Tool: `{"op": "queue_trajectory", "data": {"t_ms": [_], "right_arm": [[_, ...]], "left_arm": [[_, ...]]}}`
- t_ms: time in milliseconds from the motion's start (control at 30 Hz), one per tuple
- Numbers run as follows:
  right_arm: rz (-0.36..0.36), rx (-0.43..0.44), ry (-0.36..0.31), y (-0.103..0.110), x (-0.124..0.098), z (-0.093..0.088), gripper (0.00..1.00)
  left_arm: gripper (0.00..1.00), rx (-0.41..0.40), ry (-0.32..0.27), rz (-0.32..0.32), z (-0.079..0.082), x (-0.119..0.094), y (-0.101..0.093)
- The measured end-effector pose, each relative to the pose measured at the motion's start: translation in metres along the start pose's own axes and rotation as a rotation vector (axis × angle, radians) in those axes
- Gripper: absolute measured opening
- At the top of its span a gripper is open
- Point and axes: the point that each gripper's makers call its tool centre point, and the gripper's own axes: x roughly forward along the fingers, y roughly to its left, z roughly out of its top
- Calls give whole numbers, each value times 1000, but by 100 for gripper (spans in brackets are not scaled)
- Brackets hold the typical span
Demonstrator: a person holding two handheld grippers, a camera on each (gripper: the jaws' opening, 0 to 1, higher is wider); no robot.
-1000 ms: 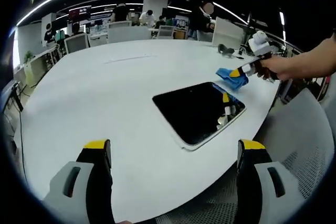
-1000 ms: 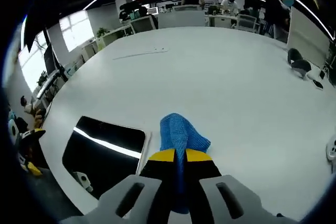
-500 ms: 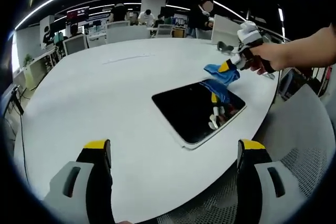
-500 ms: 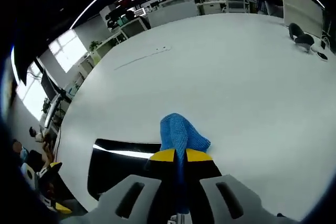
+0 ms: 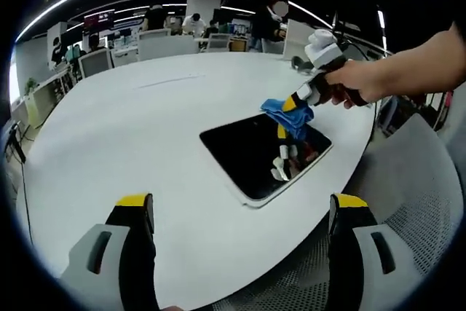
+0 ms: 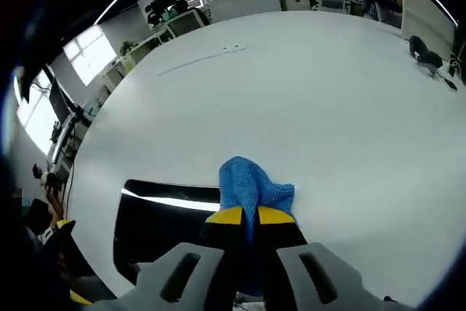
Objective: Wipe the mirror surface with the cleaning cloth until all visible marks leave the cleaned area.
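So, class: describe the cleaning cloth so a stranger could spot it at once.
Find the big white table, then the dark mirror lying flat near its edge. At the mirror's far corner the right claw pinches a crumpled blue cleaning cloth, the sole bright blue thing there.

A white table (image 5: pixel 109 129) stands before desks and office chairs (image 5: pixel 93 61).

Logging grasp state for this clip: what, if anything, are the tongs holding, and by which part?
The right tongs are shut on the blue cleaning cloth, pinching one bunched end. The left tongs are open and hold nothing.
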Motion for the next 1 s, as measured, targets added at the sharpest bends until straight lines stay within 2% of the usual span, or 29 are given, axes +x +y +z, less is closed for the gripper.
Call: {"op": "queue_trajectory", "data": {"t_ms": [333, 533, 733, 1000], "right_arm": [[32, -5, 23, 34, 6, -4, 0], [78, -16, 59, 68, 16, -7, 0], [101, -74, 79, 109, 24, -9, 0], [108, -70, 102, 138, 35, -8, 0]], "left_arm": [[99, 3, 9, -9, -2, 1, -1], [99, -6, 4, -3, -1, 0, 0], [99, -21, -5, -6, 0, 0, -1], [99, -31, -5, -24, 1, 0, -5]]}}
